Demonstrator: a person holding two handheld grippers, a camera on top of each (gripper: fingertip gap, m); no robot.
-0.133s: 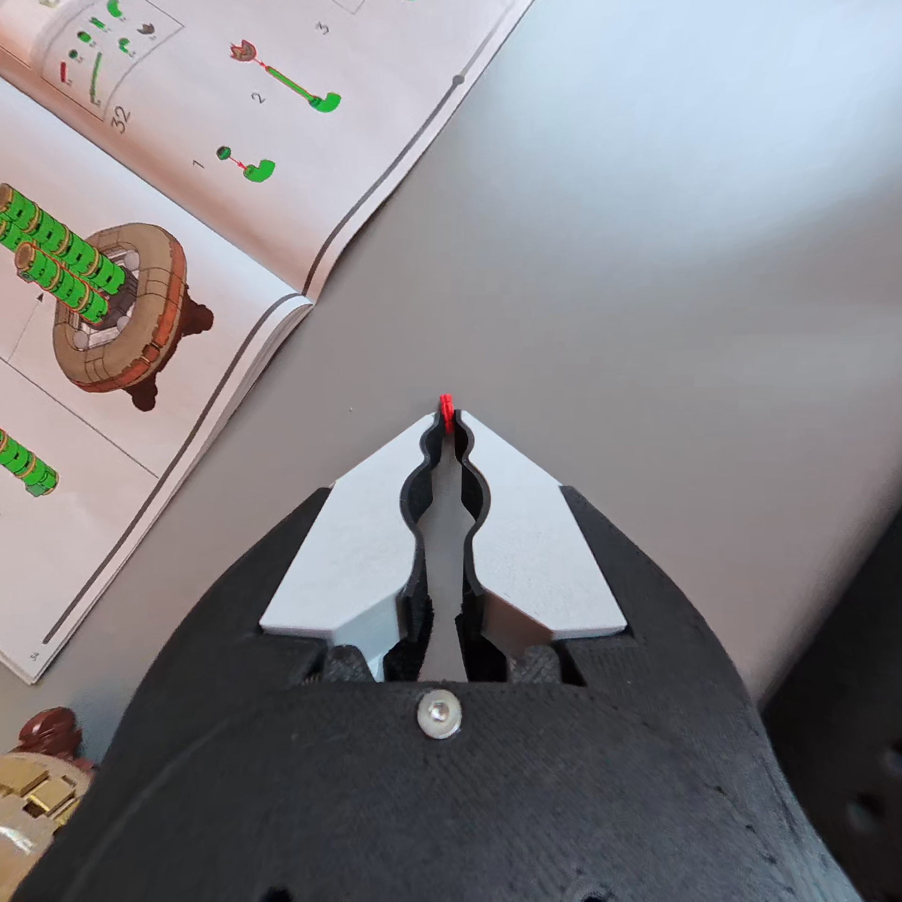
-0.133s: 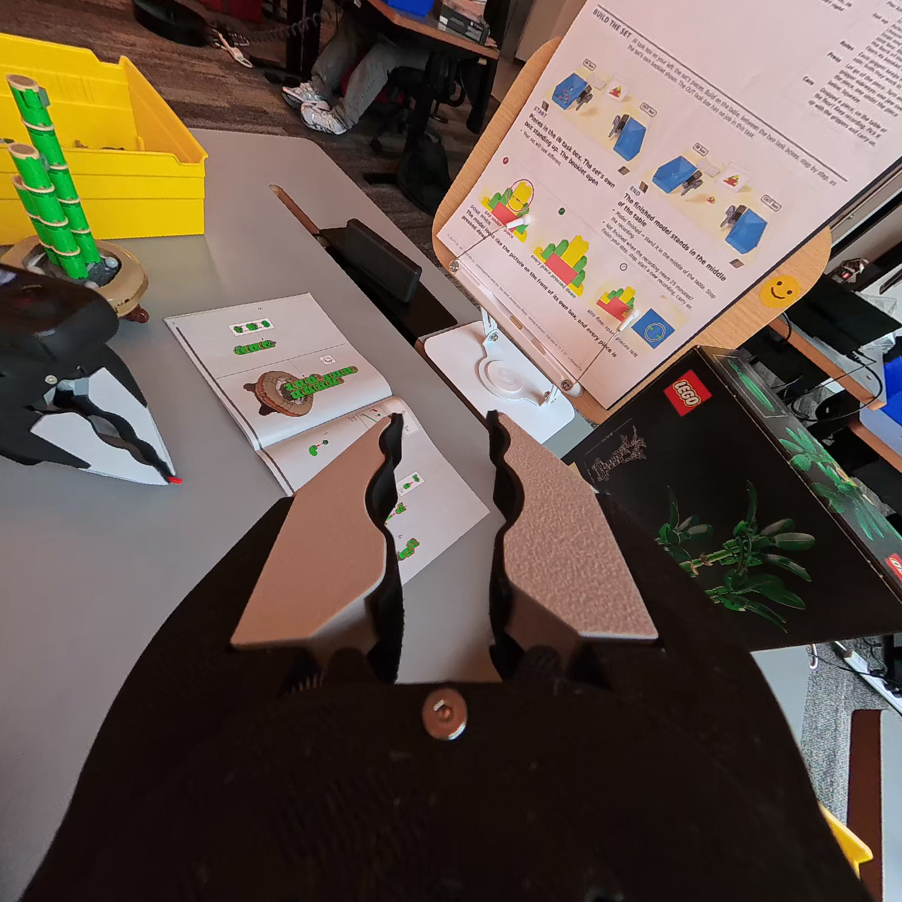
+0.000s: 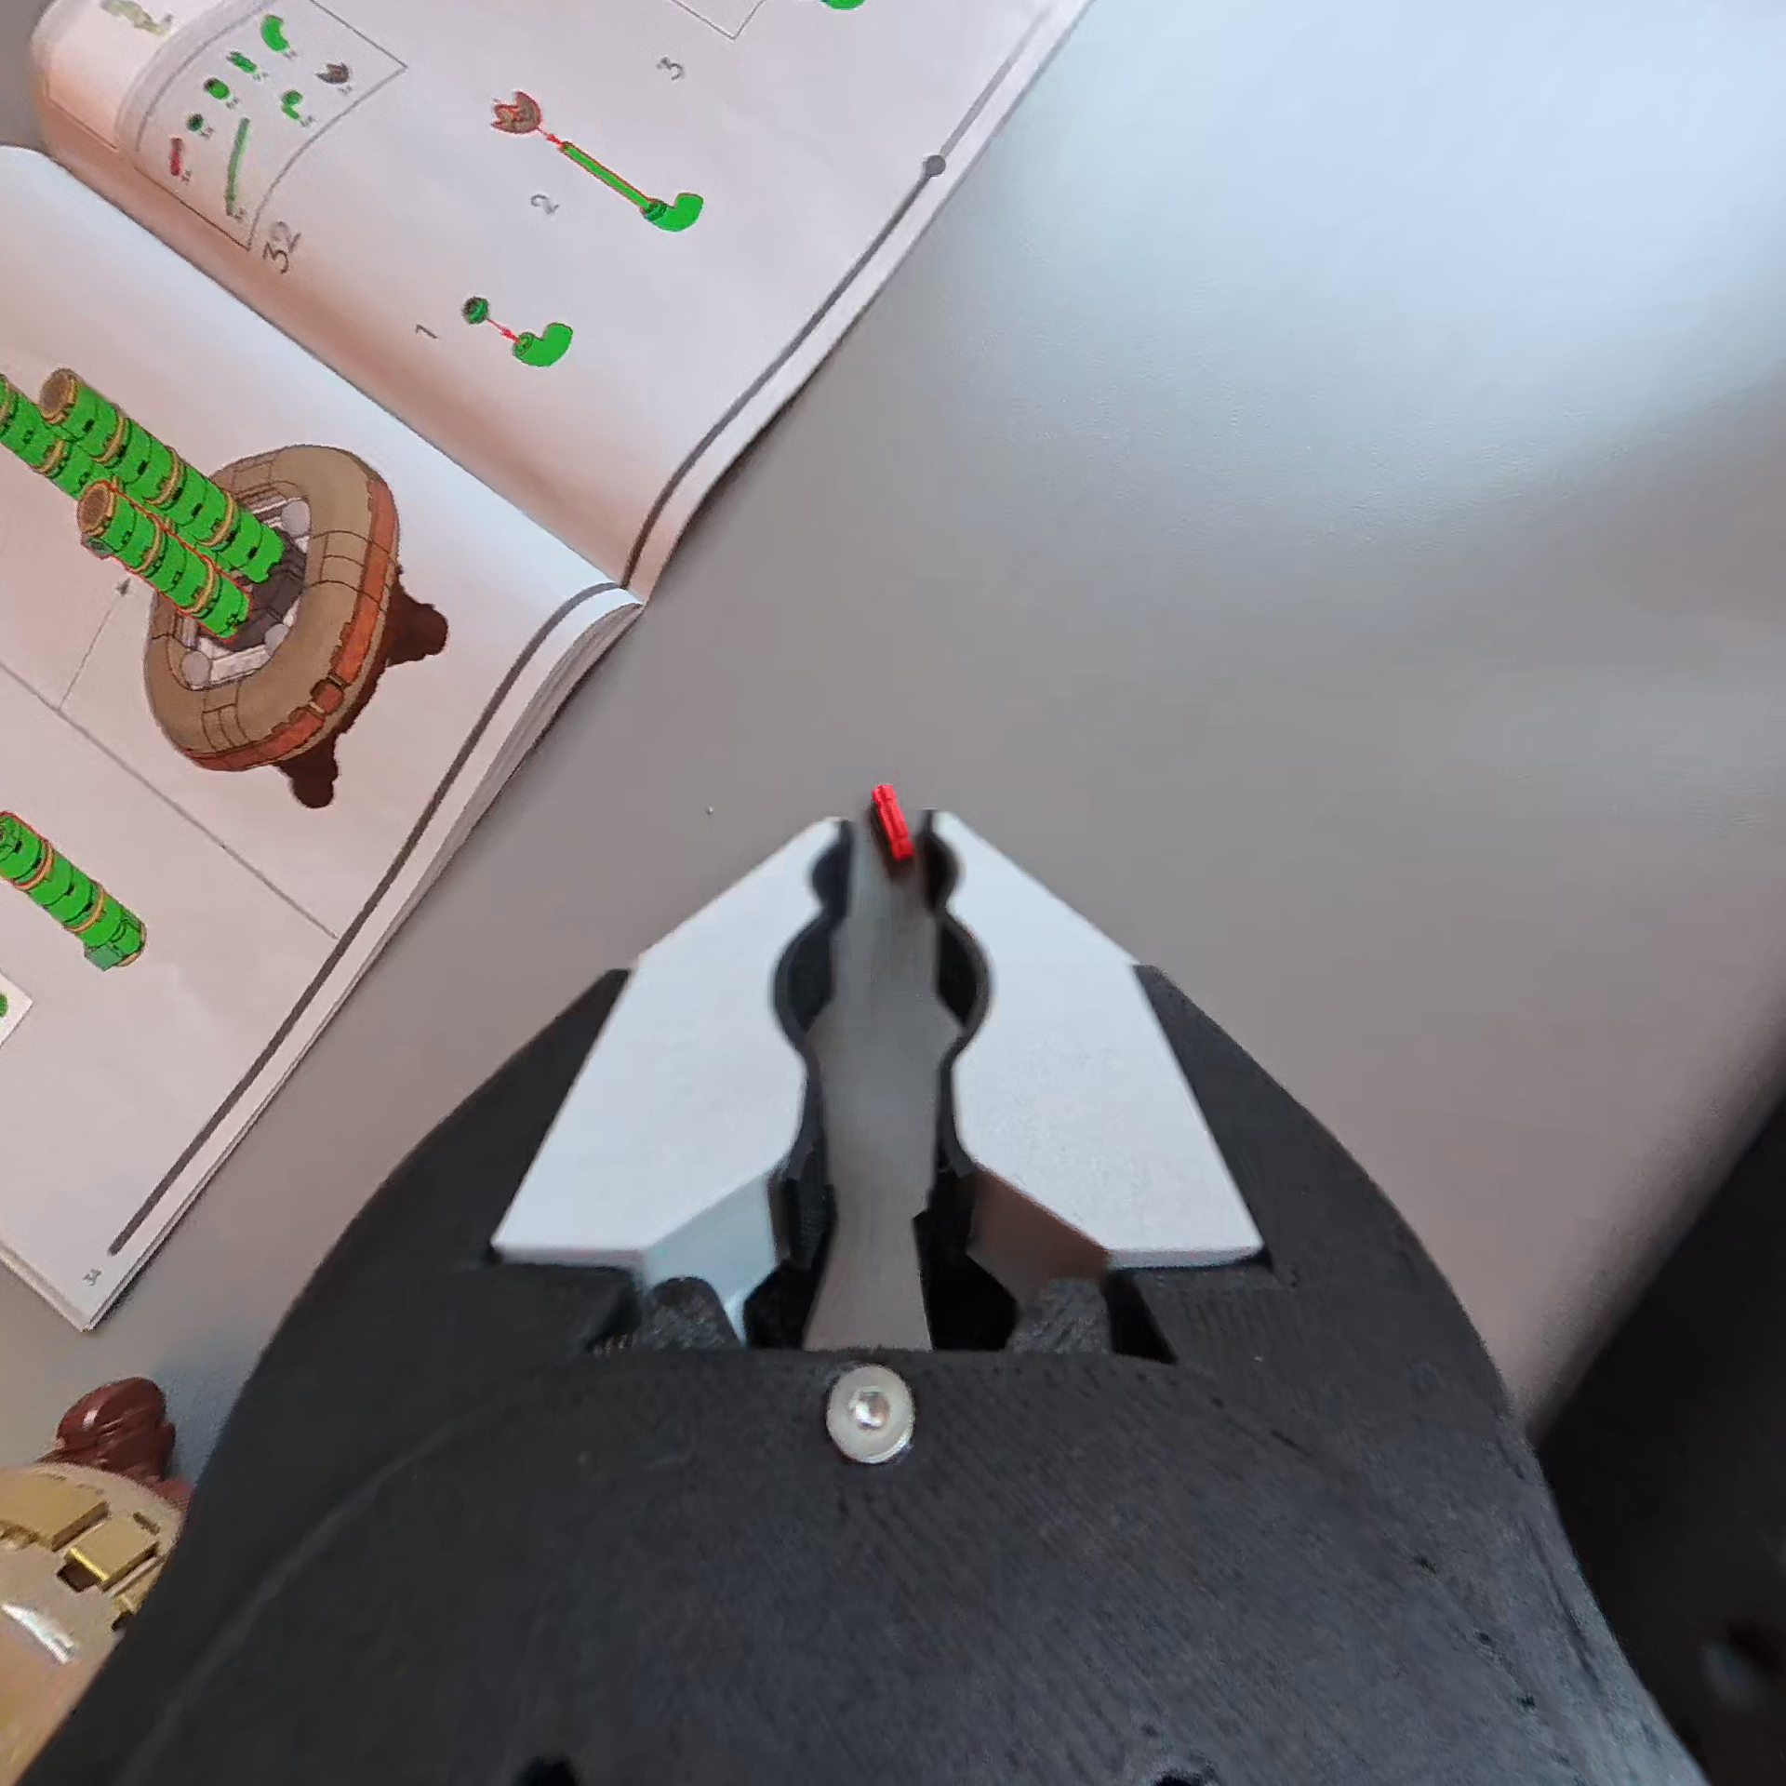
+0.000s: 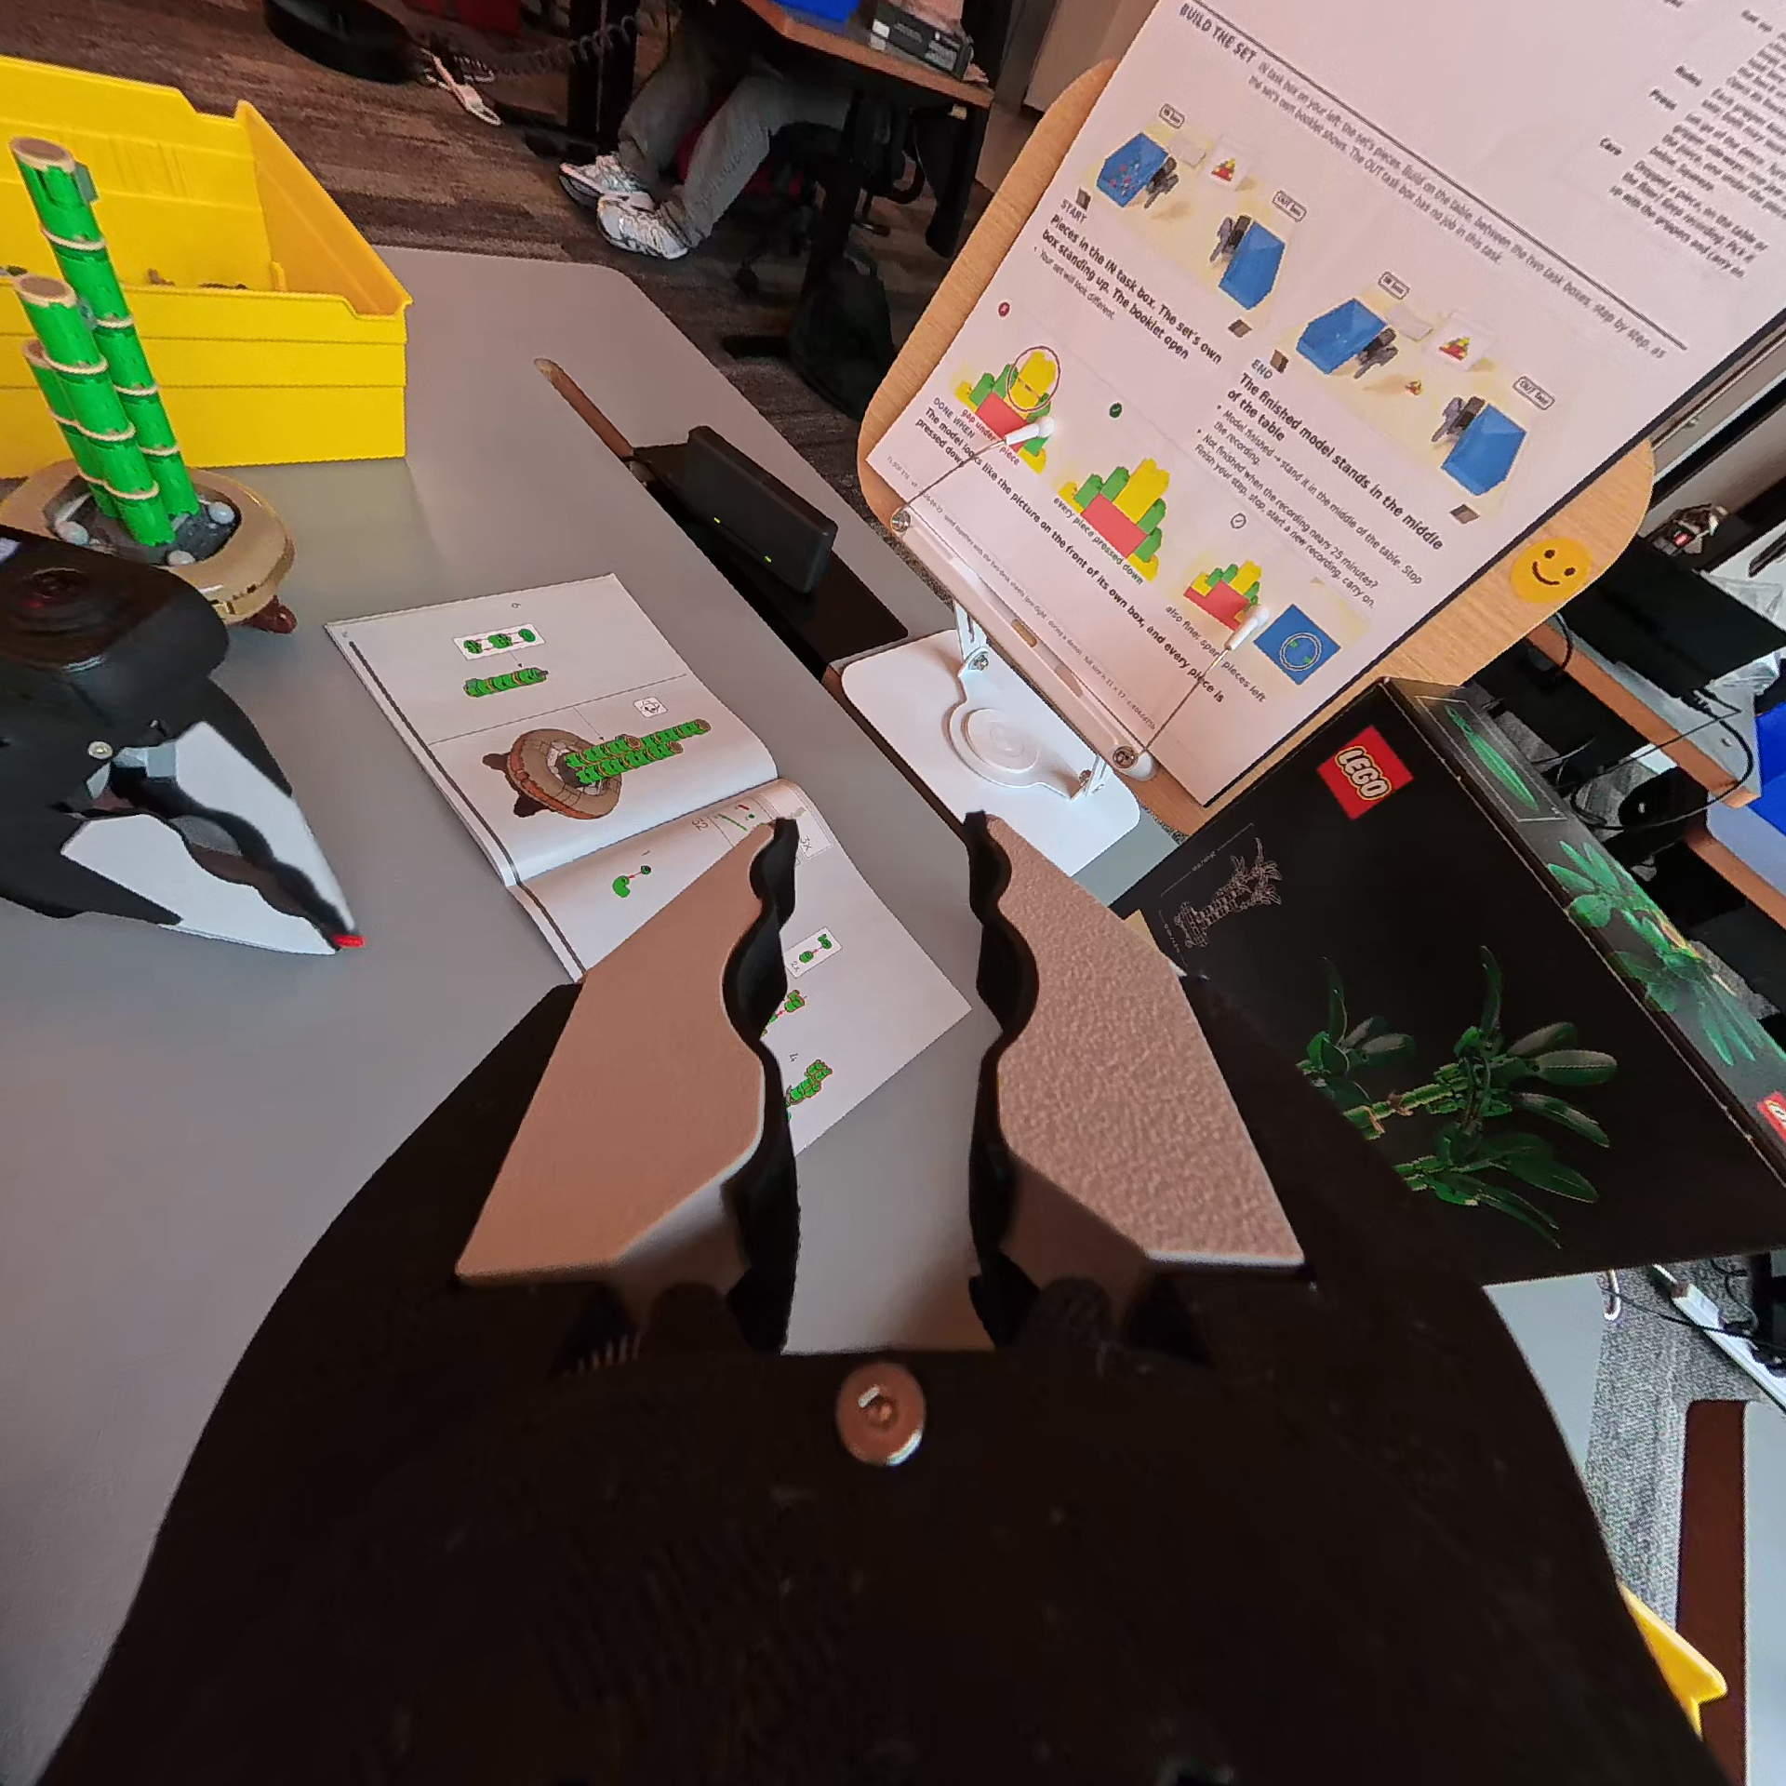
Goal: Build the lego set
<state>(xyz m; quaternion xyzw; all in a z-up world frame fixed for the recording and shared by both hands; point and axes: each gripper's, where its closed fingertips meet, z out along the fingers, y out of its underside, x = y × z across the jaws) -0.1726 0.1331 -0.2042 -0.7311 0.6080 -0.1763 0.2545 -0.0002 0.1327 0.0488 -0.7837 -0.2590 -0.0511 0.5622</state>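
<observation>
While left gripper [image 3: 887, 821] hovers low over grey table [image 3: 1256, 483], jaws slightly parted, red piece [image 3: 890, 821] against right finger; grip uncertain. Right gripper [image 4: 879, 841] spread wide, empty, above booklet [image 4: 580, 715].

The left wrist camera looks steeply down along its fingers, close over the grey table [image 3: 1256, 483], the open booklet [image 3: 406, 290] at its left. The right wrist camera sits higher, facing across the table [image 4: 193, 1111] toward its far edge; both share the booklet [image 4: 580, 696].
</observation>
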